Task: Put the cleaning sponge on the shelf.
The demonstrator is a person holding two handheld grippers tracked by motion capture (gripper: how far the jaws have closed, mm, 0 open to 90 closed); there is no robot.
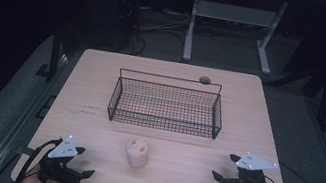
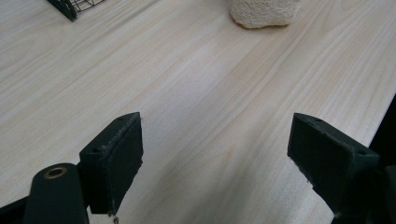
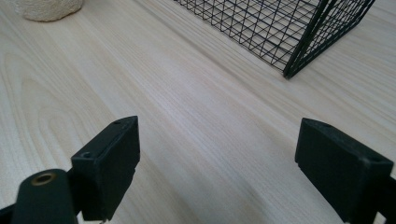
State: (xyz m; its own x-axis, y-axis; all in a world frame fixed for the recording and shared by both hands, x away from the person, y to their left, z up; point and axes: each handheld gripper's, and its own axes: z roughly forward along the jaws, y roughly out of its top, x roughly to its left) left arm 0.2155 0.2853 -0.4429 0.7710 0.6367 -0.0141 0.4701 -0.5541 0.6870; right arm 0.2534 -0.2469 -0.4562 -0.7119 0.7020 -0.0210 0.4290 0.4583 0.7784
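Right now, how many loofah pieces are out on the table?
1. The loofah piece stands on the table between the basket and the near edge, apart from both tongs. The basket looks empty.

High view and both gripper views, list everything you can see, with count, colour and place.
table: one, light wood, centre of the room
wire basket: one, black, middle of the table, far side
small round thing: one, grey, on the table just behind the basket's rear right corner
loofah sponge: one, cream, standing on the table in front of the basket
table frame: one, white, on the floor beyond
left gripper: one, black, near left edge, jaws apart, empty
right gripper: one, black, near right edge, jaws apart, empty
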